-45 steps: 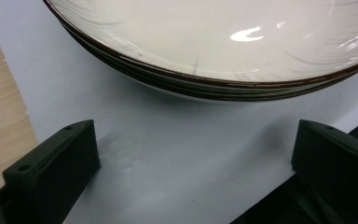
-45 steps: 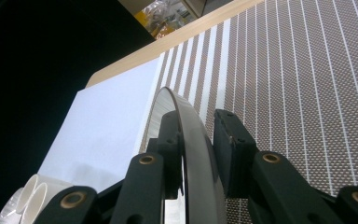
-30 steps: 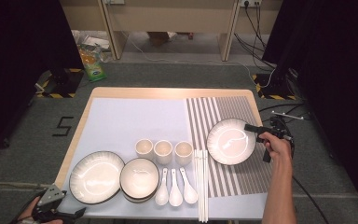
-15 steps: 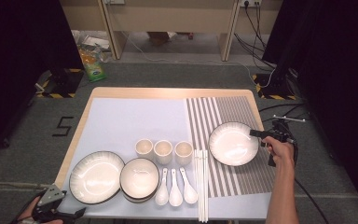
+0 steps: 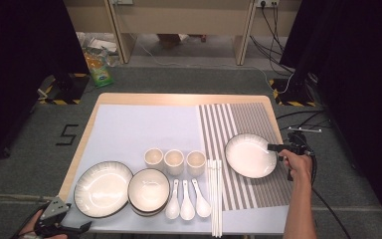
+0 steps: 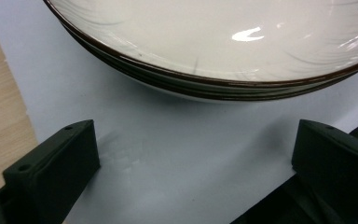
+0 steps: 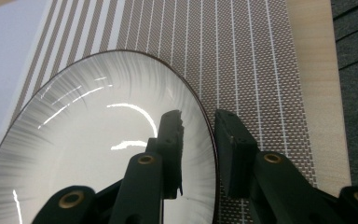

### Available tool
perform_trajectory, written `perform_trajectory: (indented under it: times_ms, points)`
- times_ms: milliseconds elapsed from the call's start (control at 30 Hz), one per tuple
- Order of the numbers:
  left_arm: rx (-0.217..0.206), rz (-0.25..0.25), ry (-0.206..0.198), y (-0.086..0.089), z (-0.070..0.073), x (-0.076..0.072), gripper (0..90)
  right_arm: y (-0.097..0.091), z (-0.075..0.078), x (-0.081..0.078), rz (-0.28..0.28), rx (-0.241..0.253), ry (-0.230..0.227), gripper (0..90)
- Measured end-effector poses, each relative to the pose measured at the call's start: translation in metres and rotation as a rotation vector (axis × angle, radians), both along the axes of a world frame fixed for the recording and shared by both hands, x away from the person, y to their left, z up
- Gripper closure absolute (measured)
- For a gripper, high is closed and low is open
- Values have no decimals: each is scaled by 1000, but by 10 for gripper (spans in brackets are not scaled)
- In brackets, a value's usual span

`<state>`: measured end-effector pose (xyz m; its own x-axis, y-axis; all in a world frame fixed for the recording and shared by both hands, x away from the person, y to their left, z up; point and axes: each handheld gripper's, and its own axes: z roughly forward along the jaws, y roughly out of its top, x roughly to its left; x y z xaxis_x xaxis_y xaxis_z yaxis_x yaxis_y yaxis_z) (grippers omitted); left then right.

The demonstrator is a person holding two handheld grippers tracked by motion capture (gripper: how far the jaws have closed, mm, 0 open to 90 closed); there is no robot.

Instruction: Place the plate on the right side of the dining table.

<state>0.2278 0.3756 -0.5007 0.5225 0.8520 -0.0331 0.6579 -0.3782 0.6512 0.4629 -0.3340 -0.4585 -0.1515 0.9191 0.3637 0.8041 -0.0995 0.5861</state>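
Note:
A white plate with a dark rim (image 5: 248, 155) (image 7: 98, 140) lies flat on the striped mat (image 5: 248, 119) (image 7: 242, 56). My right gripper (image 5: 270, 147) (image 7: 198, 119) straddles its right rim, one jaw over the plate's inside, the other outside. The jaws have just been opening, with a gap beside the rim between them. My left gripper (image 5: 62, 224) (image 6: 196, 135) stands open off the table's near left corner. It faces a stack of large plates (image 5: 103, 188) (image 6: 214, 42) without touching it.
On the pale blue mat (image 5: 144, 129) stand three cups (image 5: 174, 161), stacked bowls (image 5: 149, 190) and three white spoons (image 5: 186, 201). Chopsticks (image 5: 215, 196) lie along the striped mat's left border. Cables trail over the floor to the right of the table.
The plate in my right gripper has shifted slightly toward the near edge and settled on the striped mat. The right jaws have parted a little. My left gripper has stayed put.

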Motion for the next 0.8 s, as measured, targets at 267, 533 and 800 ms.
perform_trajectory:
  times_ms: [267, 533, 800]
  points:
    - [-4, -2, 1, 0, 0, 0, 0, 3, 19, -6, -5, -52, -65, 671]
    - [-6, -5, 5, 1, 0, 0, 0, 29, 41, -14, 94, -68, -159, 576]
    - [-7, -5, 6, 1, 0, 0, 0, 55, 51, -20, 159, -72, -171, 466]
